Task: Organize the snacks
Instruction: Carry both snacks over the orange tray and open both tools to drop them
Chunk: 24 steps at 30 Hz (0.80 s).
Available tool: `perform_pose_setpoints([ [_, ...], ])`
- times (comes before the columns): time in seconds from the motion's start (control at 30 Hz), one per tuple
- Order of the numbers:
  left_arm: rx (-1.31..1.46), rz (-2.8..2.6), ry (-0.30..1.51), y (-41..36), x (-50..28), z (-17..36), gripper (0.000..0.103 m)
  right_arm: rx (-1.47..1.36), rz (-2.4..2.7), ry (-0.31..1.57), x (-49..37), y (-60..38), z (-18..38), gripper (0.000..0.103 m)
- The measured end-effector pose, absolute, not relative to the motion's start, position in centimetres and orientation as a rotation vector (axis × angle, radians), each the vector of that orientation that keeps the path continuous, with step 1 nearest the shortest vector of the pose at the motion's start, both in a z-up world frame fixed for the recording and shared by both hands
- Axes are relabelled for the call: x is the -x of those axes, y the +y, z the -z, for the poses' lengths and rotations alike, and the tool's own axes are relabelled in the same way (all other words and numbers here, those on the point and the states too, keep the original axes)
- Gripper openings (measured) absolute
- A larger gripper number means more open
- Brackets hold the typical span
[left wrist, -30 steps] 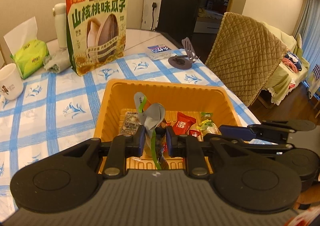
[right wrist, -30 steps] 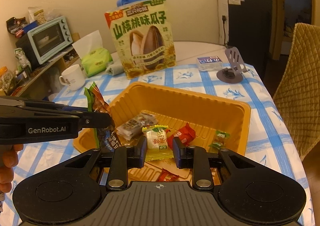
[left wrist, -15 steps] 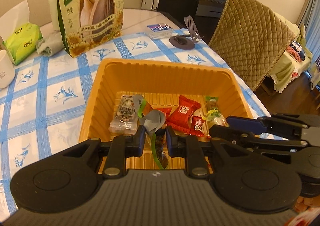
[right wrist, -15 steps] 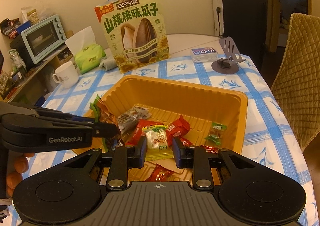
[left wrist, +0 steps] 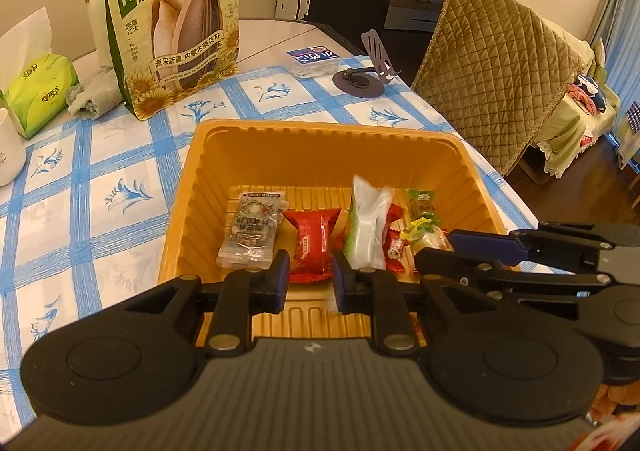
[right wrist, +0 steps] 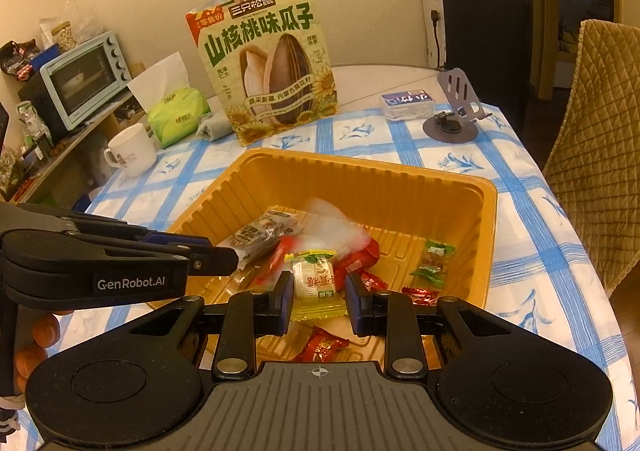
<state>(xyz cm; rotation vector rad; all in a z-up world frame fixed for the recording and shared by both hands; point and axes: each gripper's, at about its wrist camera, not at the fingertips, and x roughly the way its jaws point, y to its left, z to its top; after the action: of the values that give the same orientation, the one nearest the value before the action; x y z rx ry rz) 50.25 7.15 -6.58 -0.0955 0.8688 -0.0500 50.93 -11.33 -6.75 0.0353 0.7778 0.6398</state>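
Observation:
An orange tray (left wrist: 320,127) (right wrist: 360,163) holds several small snacks: a clear grey packet (left wrist: 252,235), a red packet (left wrist: 312,239) and a green candy (left wrist: 422,203) (right wrist: 434,259). A green-and-white packet (left wrist: 366,227) (right wrist: 332,227) shows blurred inside the tray, free of any finger. My left gripper (left wrist: 310,279) (right wrist: 224,253) hangs over the tray's near left part, its jaws close together with nothing between them. My right gripper (right wrist: 318,291) (left wrist: 444,247) is shut on a yellow-wrapped candy (right wrist: 316,283) (left wrist: 426,233) just above the tray's near side.
A big sunflower-seed bag (left wrist: 176,23) stands behind the tray, with a tissue pack (left wrist: 40,91), a mug (right wrist: 130,151), a small plastic box (left wrist: 314,59) and a phone stand (left wrist: 360,79) around it. A quilted chair (left wrist: 500,83) is on the right. A toaster oven (right wrist: 84,79) sits far left.
The green-and-white packet has left my left gripper and dropped into the tray. That gripper sank toward the tray earlier. The right gripper keeps the yellow candy and has not moved.

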Motion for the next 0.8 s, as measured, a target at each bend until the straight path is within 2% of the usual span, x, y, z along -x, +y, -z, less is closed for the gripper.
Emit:
perform_pose_setpoints([
  [0.8,0.105,0.039,0.872,7.9,-50.1,6.7,0.021,-0.066,-0.615,0.783,-52.2,-10.8,7.2,0.029],
])
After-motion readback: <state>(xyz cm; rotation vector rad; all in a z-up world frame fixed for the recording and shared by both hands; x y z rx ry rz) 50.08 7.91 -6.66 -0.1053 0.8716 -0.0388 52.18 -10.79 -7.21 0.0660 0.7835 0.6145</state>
